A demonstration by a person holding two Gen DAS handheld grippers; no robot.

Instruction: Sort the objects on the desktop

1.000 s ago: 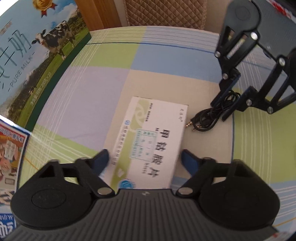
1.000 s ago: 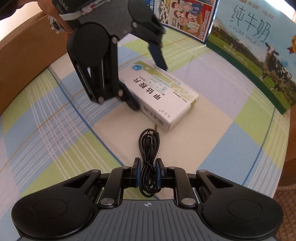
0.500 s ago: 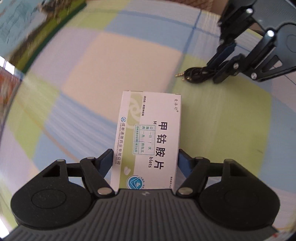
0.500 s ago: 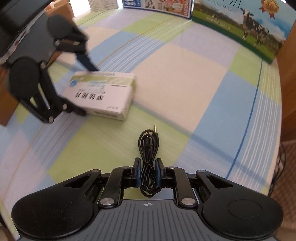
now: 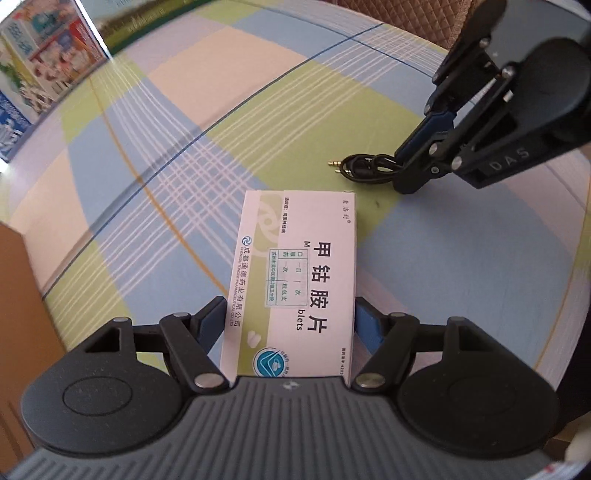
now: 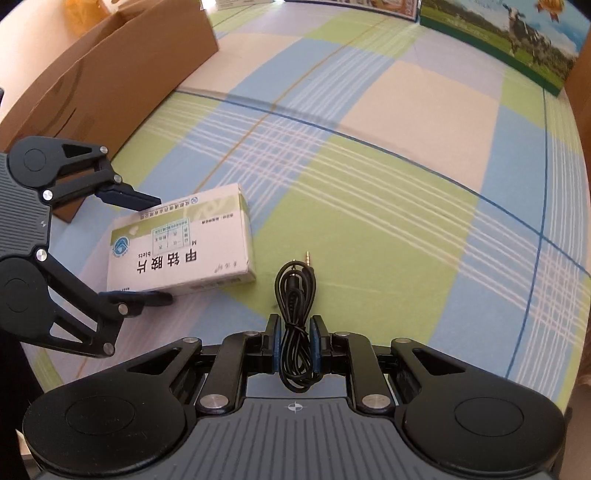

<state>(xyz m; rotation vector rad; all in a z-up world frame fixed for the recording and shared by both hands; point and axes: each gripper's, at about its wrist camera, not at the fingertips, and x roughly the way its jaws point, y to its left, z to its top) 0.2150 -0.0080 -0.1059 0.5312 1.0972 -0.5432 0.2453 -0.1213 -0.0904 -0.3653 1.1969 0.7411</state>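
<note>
Gripping med box (image 5: 295,280), left gripper (image 5: 291,325); R gripper (image 6: 294,345) pinches cable (image 6: 295,295); cardboard box (image 6: 99,77) only R view.

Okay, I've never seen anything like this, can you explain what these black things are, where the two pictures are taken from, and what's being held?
They are two hand-held grabbing tools, each with two fingers and a camera looking forward along them. One picture is from the left tool, the other from the right. The left gripper has its fingers closed on a white and green medicine box. The right gripper pinches a coiled black audio cable. Below lies a checked tablecloth, with a cardboard box at the left and a milk carton at the far edge.
</note>
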